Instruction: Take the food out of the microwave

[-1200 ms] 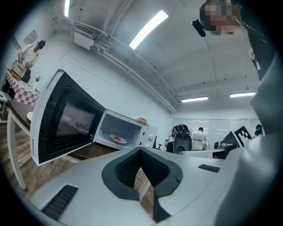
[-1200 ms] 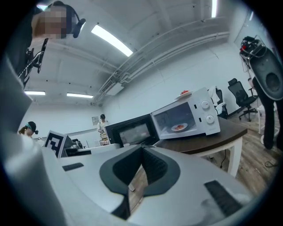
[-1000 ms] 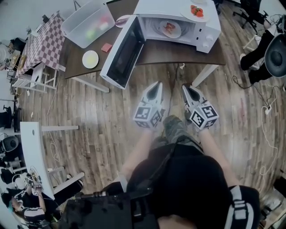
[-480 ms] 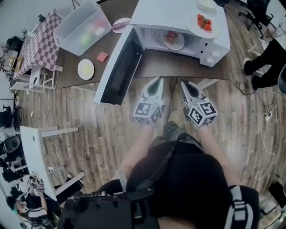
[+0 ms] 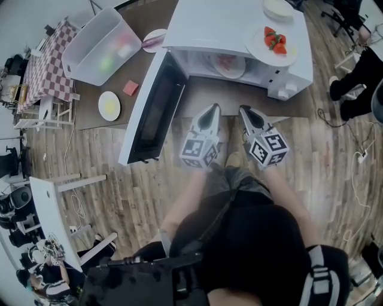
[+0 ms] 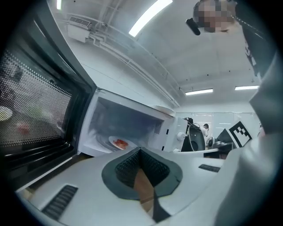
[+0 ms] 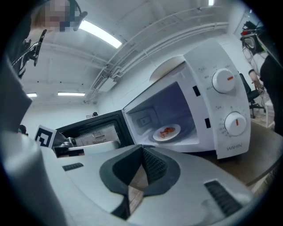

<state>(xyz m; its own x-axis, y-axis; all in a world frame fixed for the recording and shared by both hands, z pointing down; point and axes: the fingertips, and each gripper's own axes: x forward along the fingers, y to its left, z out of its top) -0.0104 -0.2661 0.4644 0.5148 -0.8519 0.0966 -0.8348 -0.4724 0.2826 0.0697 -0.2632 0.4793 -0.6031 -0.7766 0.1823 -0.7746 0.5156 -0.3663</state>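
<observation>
A white microwave [image 5: 239,24] stands on the brown table with its door [image 5: 152,110] swung wide open to the left. Inside lies a white plate with red food [image 5: 229,63], also seen as the plate with red food [image 6: 119,143] and the plate with red food [image 7: 166,132] in the gripper views. My left gripper [image 5: 209,111] and right gripper [image 5: 245,112] are side by side just in front of the table edge, pointing at the oven cavity. Both are shut with nothing between their jaws, still short of the plate.
On top of the microwave sit a plate of strawberries [image 5: 274,42] and a white bowl [image 5: 277,7]. On the table to the left are a clear plastic bin [image 5: 99,45], a small yellow-white plate [image 5: 109,105] and a pink block [image 5: 130,88]. The microwave knobs [image 7: 227,101] are on its right panel.
Both grippers have moved forward together toward the open microwave, and the table and oven now sit closer in the head view. Their jaws stayed shut.
</observation>
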